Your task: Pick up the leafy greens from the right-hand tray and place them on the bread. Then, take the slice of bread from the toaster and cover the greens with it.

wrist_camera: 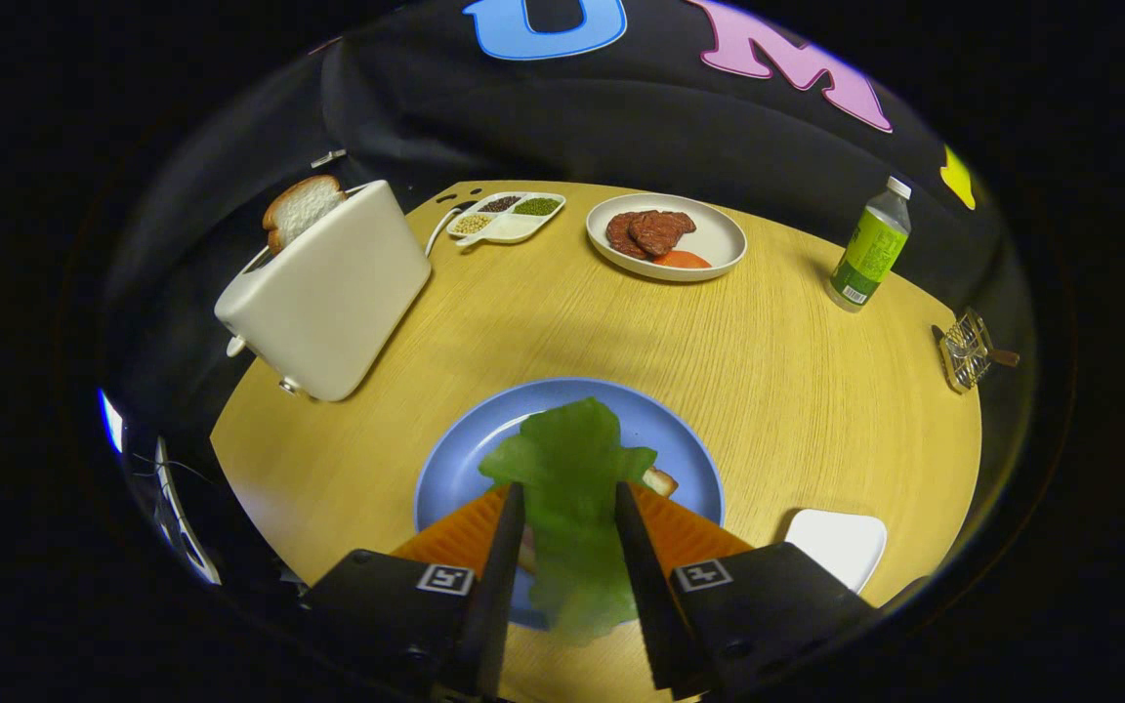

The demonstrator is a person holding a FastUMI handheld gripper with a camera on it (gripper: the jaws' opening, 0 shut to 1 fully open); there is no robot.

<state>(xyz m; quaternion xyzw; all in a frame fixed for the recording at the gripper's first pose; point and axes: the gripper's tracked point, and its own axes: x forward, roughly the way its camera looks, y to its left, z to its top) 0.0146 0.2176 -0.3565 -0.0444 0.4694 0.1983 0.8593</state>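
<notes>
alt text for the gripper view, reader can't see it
The gripper holds leafy greens between its fingers above a blue plate on a round wooden table. Beyond stands a toaster with a bread slice.

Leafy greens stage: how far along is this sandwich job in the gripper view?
Done: the leafy greens are off the white tray and sit between the fingers of the gripper, which look closed on them. In hand: they hang over the blue plate, where a corner of bread peeks out; not yet released. Left: the bread slice stands in the toaster, untouched.
</notes>
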